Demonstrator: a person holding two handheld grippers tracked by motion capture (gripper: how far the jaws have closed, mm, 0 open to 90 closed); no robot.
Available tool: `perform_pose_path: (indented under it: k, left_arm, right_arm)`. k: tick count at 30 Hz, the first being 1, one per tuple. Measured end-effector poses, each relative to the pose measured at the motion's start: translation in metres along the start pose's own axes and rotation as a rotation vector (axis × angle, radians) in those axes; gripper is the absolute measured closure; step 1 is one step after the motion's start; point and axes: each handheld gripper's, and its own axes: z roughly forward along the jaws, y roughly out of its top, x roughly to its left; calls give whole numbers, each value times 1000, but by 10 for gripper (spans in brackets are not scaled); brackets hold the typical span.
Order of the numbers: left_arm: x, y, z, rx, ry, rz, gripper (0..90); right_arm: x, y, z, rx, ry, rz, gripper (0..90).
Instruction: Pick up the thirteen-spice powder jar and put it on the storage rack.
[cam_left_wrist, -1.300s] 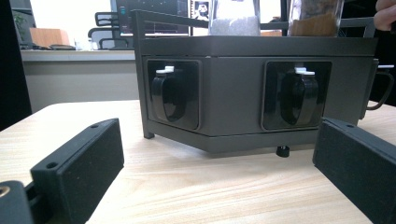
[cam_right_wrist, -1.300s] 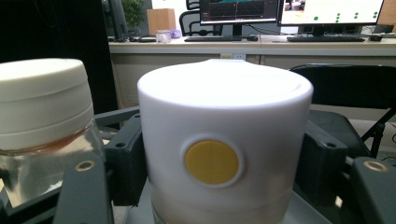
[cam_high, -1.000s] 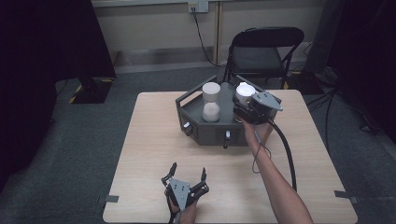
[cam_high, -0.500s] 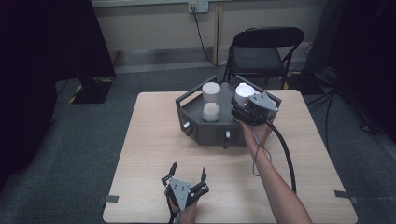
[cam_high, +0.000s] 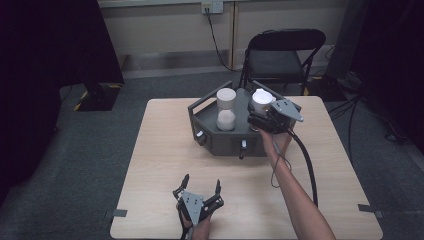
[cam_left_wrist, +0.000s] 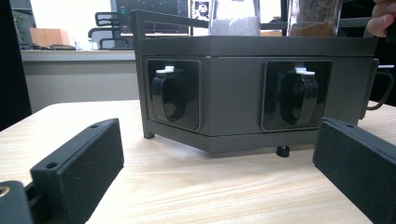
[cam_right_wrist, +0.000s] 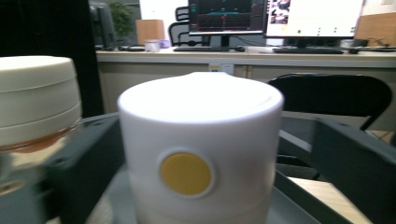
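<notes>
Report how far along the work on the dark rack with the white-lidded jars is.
Done: two jars stand in the rack, the left jar and the right jar. In hand: the right gripper is at the right jar, its jaws just opened, flanking the white lid without pressing. Left: the left gripper rests open, apart from the rack.

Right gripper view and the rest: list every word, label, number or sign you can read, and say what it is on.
No text reads anywhere.
White canister: a plain yellow dot, no lettering.
Monitors on the far desk: graphs and windows, too small and blurred to read.
Dark rack: two white-tipped latches, no marking.
Wall outlet: unmarked.
</notes>
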Motion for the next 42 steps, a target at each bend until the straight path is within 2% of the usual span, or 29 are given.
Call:
perform_pose_path:
  k: [8,10,18,23,30,33,42]
  left_arm:
    - [0,0,0,0,0,0,13]
    - [0,0,0,0,0,0,17]
    - [0,0,0,0,0,0,18]
    - [0,0,0,0,0,0,19]
    - [0,0,0,0,0,0,18]
    - [0,0,0,1,0,1,18]
    - [0,0,0,0,0,0,18]
  right_arm:
    - [-3,0,-3,-6,19,-17,0]
    - [-4,3,-4,14,24,-13,0]
    - [-5,-1,-10,-5,30,-1,0]
    - [-5,-2,-20,-24,27,-24,0]
    - [-6,-4,-34,-58,19,-11,0]
    - [-7,-5,-41,-53,20,16,0]
    - [-15,-17,-61,-63,15,17,0]
